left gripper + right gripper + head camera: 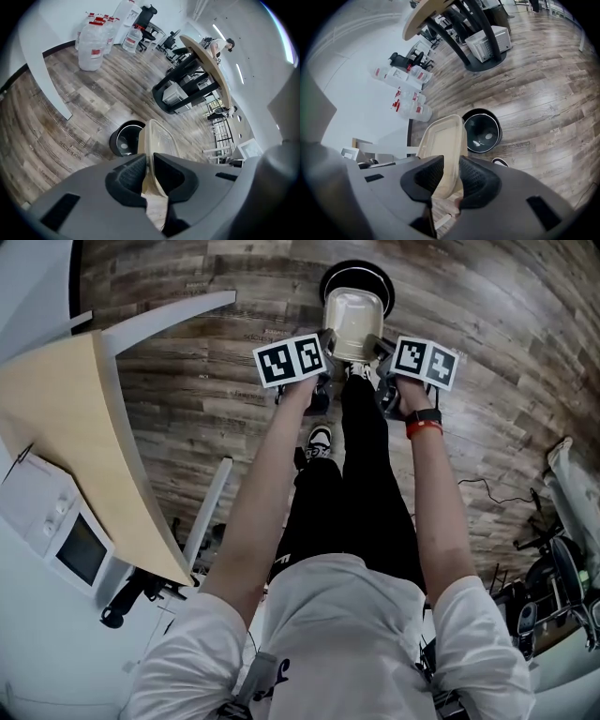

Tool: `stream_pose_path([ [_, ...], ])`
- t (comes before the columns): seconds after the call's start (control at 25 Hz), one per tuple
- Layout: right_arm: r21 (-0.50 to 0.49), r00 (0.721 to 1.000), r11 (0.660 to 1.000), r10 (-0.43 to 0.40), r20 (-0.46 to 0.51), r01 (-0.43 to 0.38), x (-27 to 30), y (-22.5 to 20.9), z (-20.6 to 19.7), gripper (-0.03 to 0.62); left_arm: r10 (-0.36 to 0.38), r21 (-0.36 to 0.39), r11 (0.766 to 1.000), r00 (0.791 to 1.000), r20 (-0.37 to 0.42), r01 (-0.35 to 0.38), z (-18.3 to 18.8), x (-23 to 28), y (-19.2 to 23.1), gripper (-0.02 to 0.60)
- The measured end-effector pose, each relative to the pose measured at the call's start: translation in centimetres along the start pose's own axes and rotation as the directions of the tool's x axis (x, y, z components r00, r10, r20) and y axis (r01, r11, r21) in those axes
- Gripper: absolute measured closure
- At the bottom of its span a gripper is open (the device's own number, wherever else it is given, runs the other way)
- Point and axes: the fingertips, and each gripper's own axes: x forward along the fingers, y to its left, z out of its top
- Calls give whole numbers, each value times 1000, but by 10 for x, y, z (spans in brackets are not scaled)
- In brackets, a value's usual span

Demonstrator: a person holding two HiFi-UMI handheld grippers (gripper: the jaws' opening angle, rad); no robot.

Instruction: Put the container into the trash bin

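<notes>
A beige, translucent takeaway container (353,322) hangs in the air between both grippers, just above and partly covering the round black trash bin (330,282) on the floor. My left gripper (325,346) is shut on the container's left rim (151,154); its black pads (129,174) pinch the thin wall. My right gripper (383,348) is shut on the opposite side of the container (443,145). The bin's open mouth (125,138) lies beyond the container in the left gripper view, and the bin (483,130) holds a small pale scrap in the right gripper view.
A wooden tabletop (84,427) with a white appliance (56,531) under it stands at the left. Water jugs (91,44) stand by the white wall. A round table on a black base (187,89) is farther off. The person's legs and shoe (320,440) are below the grippers.
</notes>
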Motion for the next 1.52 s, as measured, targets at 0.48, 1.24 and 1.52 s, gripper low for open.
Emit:
stream_pose_path([
  [0.48,24,999,1000,-6,-32,7,58,-34,-3,470,13,-5,1000,999,-34,-13,-6,51,42,520],
  [1.24,72,996,996,-40,-78,46,147,-105,7,470,28,-31,999,996,-84,-30,-13,150,100,520],
  [1.52,67,994,995,-68,-85,74,171,-122,19,467,37,-62,997,995,-92,-42,-9,180,115,518],
])
